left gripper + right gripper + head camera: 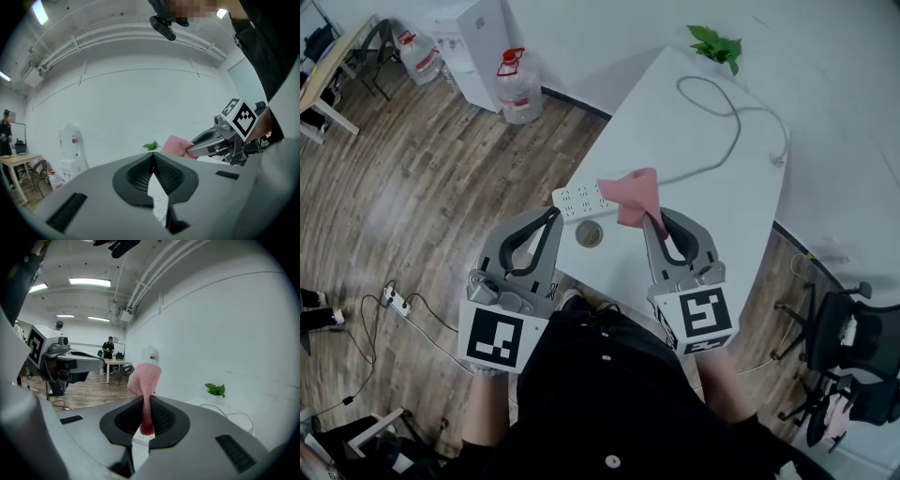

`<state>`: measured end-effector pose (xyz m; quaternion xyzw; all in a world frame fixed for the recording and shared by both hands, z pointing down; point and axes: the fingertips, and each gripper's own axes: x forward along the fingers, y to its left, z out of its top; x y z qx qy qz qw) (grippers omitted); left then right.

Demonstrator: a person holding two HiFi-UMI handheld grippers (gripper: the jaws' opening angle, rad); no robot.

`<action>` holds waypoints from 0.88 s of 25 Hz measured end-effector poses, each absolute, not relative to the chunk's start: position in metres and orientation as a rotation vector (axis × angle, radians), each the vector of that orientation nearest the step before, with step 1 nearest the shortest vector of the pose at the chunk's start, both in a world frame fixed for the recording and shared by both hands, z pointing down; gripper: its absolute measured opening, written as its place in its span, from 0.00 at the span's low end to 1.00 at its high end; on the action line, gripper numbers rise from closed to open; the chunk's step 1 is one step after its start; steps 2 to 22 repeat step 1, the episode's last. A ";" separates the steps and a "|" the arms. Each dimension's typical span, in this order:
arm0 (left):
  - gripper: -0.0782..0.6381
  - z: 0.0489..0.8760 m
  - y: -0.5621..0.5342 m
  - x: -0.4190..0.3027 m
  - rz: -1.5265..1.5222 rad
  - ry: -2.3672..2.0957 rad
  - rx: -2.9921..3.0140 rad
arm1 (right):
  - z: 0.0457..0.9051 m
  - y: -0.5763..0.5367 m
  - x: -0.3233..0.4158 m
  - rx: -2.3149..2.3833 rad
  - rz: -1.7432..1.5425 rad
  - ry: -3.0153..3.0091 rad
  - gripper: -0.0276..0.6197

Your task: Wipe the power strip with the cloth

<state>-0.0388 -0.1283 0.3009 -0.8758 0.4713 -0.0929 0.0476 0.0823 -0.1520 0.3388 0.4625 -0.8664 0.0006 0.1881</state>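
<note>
Cloth (633,195) sits clamped in your right hand-held gripper (654,216) beside the power strip (581,200) at the surface's (741,216) near edge, so lower it flat and sweep lengthwise, steadying the strip with your left hand-held gripper (553,214), jaws together and empty.

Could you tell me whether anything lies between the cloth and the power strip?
Nothing visible does. The cloth, pinched in the right gripper, is already at one end of the power strip; the round table port sits nearer the person, off that path.
</note>
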 end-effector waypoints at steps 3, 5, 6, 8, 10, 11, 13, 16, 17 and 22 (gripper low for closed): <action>0.13 0.302 -0.128 -0.039 -0.288 1.442 -2.673 | 0.338 -0.152 0.082 1.300 0.001 -2.438 0.12; 0.13 0.302 -0.128 -0.039 -0.288 1.442 -2.673 | 0.338 -0.152 0.082 1.300 0.001 -2.438 0.12; 0.13 0.302 -0.128 -0.039 -0.288 1.442 -2.673 | 0.338 -0.152 0.082 1.300 0.001 -2.438 0.12; 0.13 0.302 -0.128 -0.039 -0.288 1.442 -2.673 | 0.338 -0.152 0.082 1.300 0.001 -2.438 0.12; 0.13 0.302 -0.128 -0.039 -0.288 1.442 -2.673 | 0.338 -0.152 0.082 1.300 0.001 -2.438 0.12; 0.13 0.302 -0.128 -0.039 -0.288 1.442 -2.673 | 0.338 -0.152 0.082 1.300 0.001 -2.438 0.12; 0.13 0.302 -0.128 -0.039 -0.288 1.442 -2.673 | 0.338 -0.152 0.082 1.300 0.001 -2.438 0.12; 0.13 0.302 -0.128 -0.039 -0.288 1.442 -2.673 | 0.338 -0.152 0.082 1.300 0.001 -2.438 0.12; 0.13 0.302 -0.128 -0.039 -0.288 1.442 -2.673 | 0.338 -0.152 0.082 1.300 0.001 -2.438 0.12; 0.13 0.302 -0.128 -0.039 -0.288 1.442 -2.673 | 0.338 -0.152 0.082 1.300 0.001 -2.438 0.12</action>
